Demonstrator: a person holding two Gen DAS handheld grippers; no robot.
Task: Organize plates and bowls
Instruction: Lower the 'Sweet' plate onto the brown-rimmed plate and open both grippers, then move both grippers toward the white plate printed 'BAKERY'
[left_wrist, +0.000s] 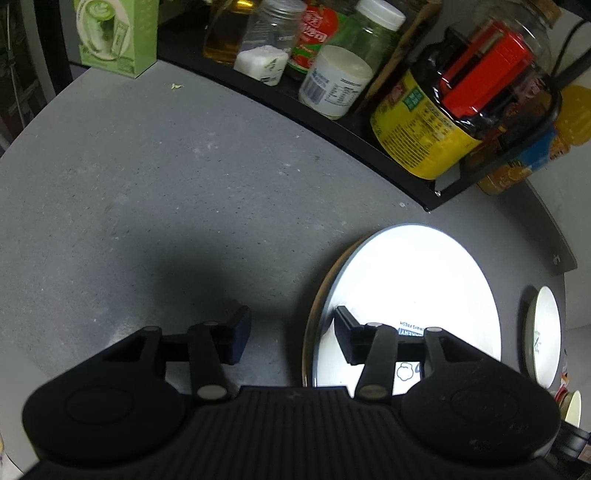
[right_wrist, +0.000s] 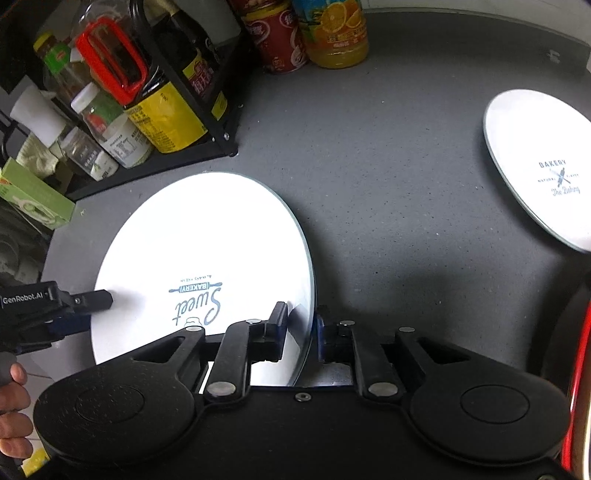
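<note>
We saw the large white plate (right_wrist: 207, 240) lying on the grey worktop (right_wrist: 388, 166) in the lower left of the right wrist view, its printed "Sweet Bakery" lettering upside down to the camera. The right gripper (right_wrist: 300, 332) was pinching the plate's right rim, one finger over the white face and the blue-padded one just outside the edge. At the left edge of that view, the left gripper (right_wrist: 88, 301) reached in over the plate's opposite rim, with the person's hand (right_wrist: 11, 402) behind it.

In the left wrist view, the same plate (left_wrist: 413, 288) filled the lower right of the frame. The left gripper (left_wrist: 291, 334) was spread wide: its right finger hung over the plate's white face, its left finger stood over bare worktop (left_wrist: 147, 184), and the plate's left rim sat between them. We could not tell whether either finger touched the plate.

A smaller white plate (right_wrist: 543, 166), also printed with bakery lettering, lay well apart at the right edge of the right wrist view; in the left wrist view it showed as a sliver at the far right (left_wrist: 545, 336).

A black rack (right_wrist: 207, 147) of jars and bottles stood at the upper left of the right wrist view, just beyond the large plate, with a green box (right_wrist: 33, 195) beside it.
</note>
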